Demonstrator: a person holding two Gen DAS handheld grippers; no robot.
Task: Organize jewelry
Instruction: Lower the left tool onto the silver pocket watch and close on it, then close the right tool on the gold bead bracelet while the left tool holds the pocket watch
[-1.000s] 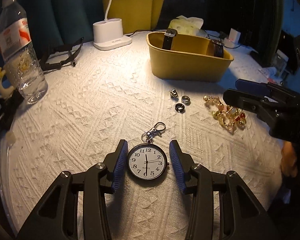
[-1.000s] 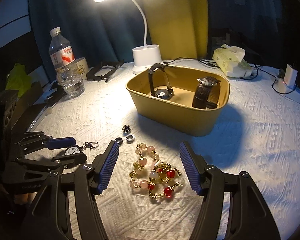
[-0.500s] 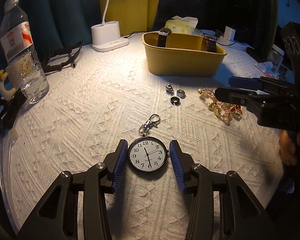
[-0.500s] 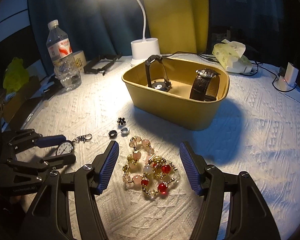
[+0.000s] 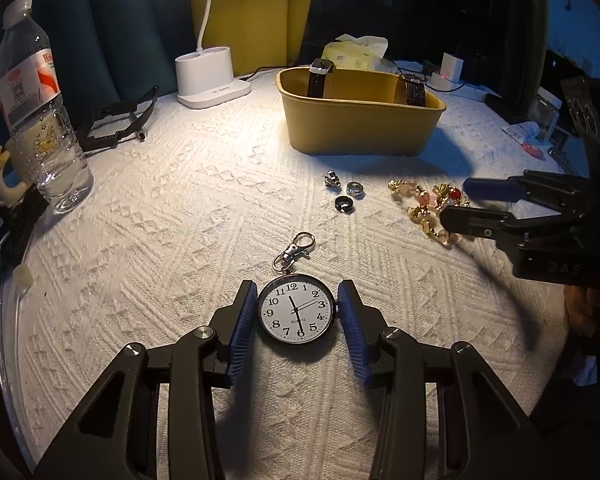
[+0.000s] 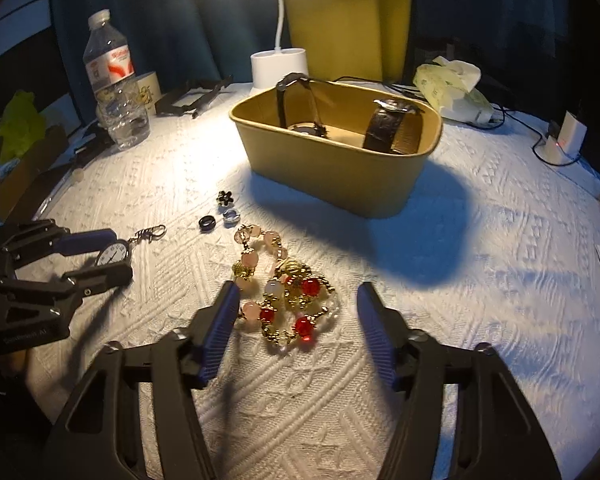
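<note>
A round pocket watch with a clasp lies flat on the white cloth between the open jaws of my left gripper; the pads stand just beside its rim. A heap of pink, red and gold bead bracelets lies between the open jaws of my right gripper, not touched. Three small rings lie between the two heaps. A yellow tub behind them holds two strap watches. The watch and left gripper show in the right wrist view.
A water bottle, a mug and a black frame stand at the left. A white lamp base is behind the tub, a tissue pack and a charger to the right. The round table edge curves at the left.
Both grippers have drawn nearer to their heaps and lower. The left jaws have narrowed around the pocket watch. The bracelets now lie farther in between the right jaws.
</note>
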